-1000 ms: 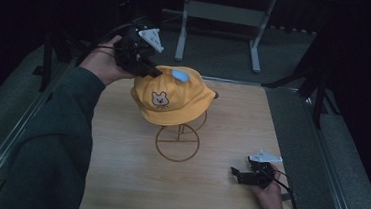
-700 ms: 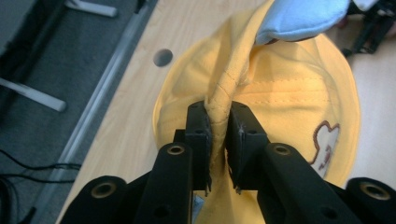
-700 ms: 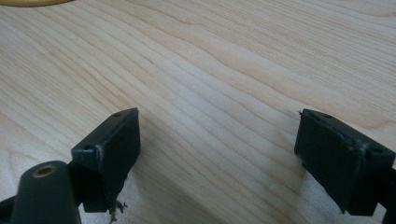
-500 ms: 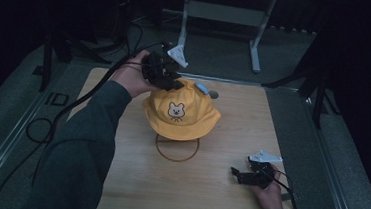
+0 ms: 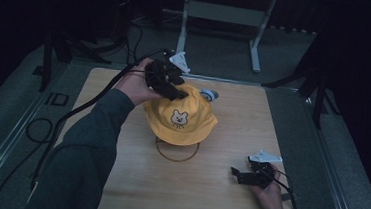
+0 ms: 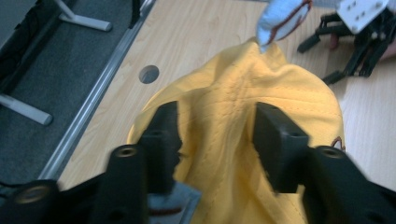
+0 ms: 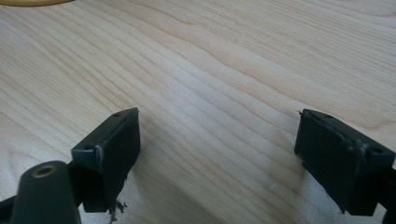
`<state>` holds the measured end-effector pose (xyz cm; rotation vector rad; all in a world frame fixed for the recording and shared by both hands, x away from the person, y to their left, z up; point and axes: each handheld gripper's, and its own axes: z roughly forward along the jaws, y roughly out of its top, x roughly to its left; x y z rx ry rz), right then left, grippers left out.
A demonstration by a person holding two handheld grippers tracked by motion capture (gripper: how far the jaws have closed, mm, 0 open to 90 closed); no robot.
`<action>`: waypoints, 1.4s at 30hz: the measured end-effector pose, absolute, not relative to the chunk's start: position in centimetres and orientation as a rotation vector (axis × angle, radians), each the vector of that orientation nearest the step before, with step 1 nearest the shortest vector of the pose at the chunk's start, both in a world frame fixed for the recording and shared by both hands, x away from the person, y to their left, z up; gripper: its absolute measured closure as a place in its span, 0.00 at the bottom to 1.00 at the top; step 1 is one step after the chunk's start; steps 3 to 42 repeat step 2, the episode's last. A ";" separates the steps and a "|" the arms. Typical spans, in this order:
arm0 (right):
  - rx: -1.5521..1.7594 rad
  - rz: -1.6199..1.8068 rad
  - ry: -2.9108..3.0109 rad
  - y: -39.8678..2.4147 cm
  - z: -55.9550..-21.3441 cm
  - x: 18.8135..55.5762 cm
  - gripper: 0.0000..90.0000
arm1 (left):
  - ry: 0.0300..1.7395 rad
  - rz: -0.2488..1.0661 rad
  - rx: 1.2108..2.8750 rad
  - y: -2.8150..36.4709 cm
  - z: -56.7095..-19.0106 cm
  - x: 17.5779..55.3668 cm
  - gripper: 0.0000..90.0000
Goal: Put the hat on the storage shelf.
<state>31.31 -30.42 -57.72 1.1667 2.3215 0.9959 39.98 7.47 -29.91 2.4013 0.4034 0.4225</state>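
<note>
Your left gripper [image 5: 167, 83] sits on the crown of the yellow bucket hat [image 5: 180, 119], its jaws closed on a raised fold of the fabric; the left gripper view shows the cloth bunched between them [image 6: 212, 135]. The hat rests on a wire stand, whose ring base [image 5: 176, 151] lies on the wooden table [image 5: 206, 196] near its middle.

Your right gripper [image 5: 248, 175] lies low near the table's near right corner, jaws spread wide with nothing but bare wood between them [image 7: 217, 158].

Risks, as judged from this pose: the pinch takes a single fold of soft fabric, so a quick lift may let the cloth slide out. A sideways pull could drag or tip the light stand, since your other gripper is well apart from it and does not steady it.

Orientation: the bear-face emblem [image 5: 179, 118] faces you, toward the near edge. The pale blue ear [image 5: 208, 93] projects from the far right of the crown. The hat is roughly round, with no marked long axis; its crown axis stands close to upright.
</note>
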 end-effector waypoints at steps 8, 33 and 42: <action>1.167 0.996 2.322 -30.4 -57.7 31.3 0.16 | 0.416 0.437 2.368 8.0 -29.7 39.9 0.48; 1.167 0.996 2.322 -30.4 -57.7 31.3 0.16 | 0.416 0.437 2.368 8.0 -29.7 39.9 0.48; 1.167 0.996 2.322 -30.4 -57.7 31.3 0.16 | 0.416 0.437 2.368 8.0 -29.7 39.9 0.48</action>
